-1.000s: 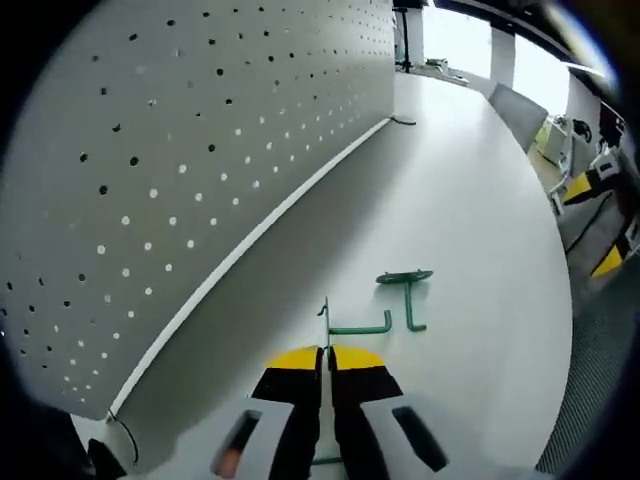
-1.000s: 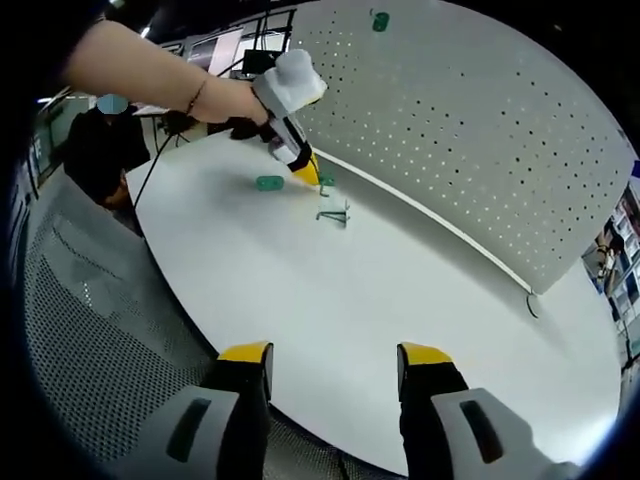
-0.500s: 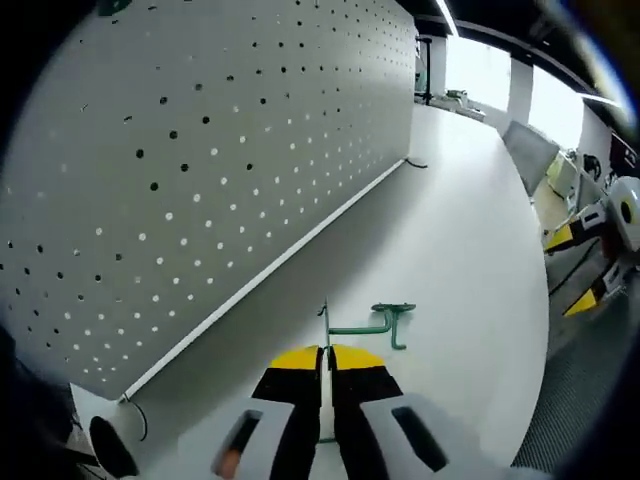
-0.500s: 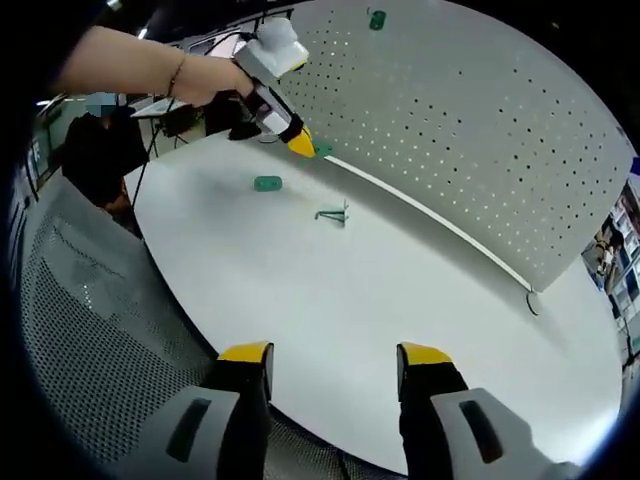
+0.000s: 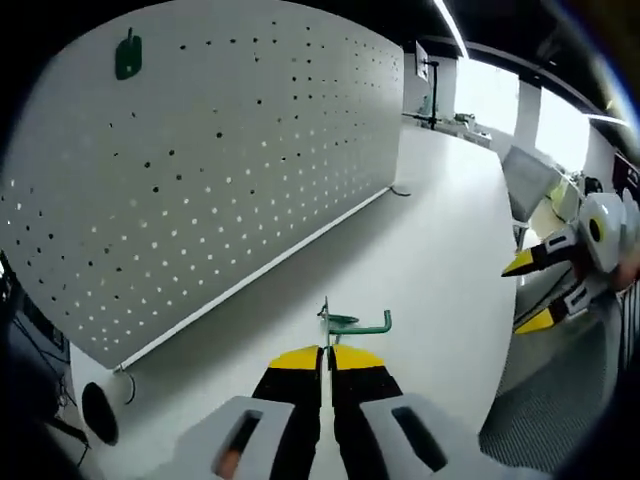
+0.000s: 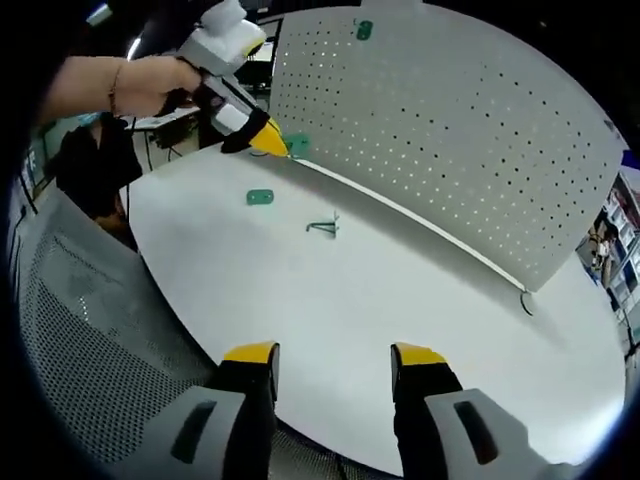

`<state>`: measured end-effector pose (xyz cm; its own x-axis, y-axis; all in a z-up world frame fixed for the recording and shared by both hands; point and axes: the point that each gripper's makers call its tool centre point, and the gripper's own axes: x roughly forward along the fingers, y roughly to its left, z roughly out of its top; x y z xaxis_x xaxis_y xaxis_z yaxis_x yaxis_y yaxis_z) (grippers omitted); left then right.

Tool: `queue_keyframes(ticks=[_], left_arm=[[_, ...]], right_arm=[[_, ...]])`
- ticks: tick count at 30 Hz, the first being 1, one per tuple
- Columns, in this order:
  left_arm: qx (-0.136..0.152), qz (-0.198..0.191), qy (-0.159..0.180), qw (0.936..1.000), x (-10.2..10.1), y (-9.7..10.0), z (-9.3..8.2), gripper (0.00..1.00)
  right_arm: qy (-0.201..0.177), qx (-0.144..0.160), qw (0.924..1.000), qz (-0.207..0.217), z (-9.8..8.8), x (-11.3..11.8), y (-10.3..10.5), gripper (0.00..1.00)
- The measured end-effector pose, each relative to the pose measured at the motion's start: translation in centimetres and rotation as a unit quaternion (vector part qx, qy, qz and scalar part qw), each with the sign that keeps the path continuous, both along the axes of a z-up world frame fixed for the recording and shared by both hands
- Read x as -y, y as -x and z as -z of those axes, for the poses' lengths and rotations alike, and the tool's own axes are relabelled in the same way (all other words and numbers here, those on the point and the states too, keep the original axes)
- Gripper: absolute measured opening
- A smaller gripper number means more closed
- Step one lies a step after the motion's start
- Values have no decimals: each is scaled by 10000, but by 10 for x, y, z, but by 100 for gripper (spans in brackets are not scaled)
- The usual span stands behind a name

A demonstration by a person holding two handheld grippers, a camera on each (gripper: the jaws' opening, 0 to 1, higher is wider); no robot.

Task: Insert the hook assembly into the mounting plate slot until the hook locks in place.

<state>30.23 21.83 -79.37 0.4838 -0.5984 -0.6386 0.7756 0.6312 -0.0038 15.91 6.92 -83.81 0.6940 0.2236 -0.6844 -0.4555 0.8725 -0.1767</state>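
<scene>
Currently, a thin green wire hook [image 5: 352, 322] is pinched between the closed, yellow-tipped jaws of the left tool [image 5: 327, 352], lifted clear of the smooth white worktop [image 5: 440, 260]. The hook is seen as a slender bent rod with a small flat plate at its near end and an upturned tip. Behind it, a large white perforated pegboard [image 5: 220, 160] stands upright along the worktop's far edge, its surface dotted with regular rows of small round holes. A green mounting plate [image 5: 128, 55] is fixed high on the board, near its upper corner.

From the right gripper view, the left tool [image 6: 270, 142] is seen held in a person's hand [image 6: 165, 85], raised near the foot of the pegboard [image 6: 450, 130]. A second green wire hook [image 6: 322, 227] and a small flat green rounded plate [image 6: 259, 197] lie on the matte worktop [image 6: 380, 300], a little apart from each other. The mounting plate [image 6: 364, 30] is seen near the board's top edge. The right tool [image 6: 334, 352] is held wide apart and empty above the near rim of the worktop.
</scene>
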Motion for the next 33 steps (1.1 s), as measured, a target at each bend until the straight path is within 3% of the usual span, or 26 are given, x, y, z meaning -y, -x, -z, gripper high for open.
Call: queue_keyframes(ticks=[5,9,14,19,25,30,33], left_arm=[[-9,-203,248,9995,-1,13,-15,1],[-319,-399,597,9969,-1,30,-21,1],[-320,-457,614,9966,-6,47,-23,1],[-606,-814,1161,9880,-7,60,-27,1],[-668,-905,1327,9847,-8,71,-28,1],[-733,-1066,1715,9767,-2,79,-30,1],[-768,-1120,1777,9747,-1,82,-28,1]], right_arm=[[11,9,10000,6,0,0,0,43],[83,-41,10000,22,3,2,1,43],[68,-51,10000,36,2,2,1,43],[36,-57,10000,12,2,1,1,43],[-68,-39,10000,-48,-1,-3,1,43],[-123,-30,9999,-67,-2,-4,1,43],[-380,-27,9992,-97,-7,-8,2,42]])
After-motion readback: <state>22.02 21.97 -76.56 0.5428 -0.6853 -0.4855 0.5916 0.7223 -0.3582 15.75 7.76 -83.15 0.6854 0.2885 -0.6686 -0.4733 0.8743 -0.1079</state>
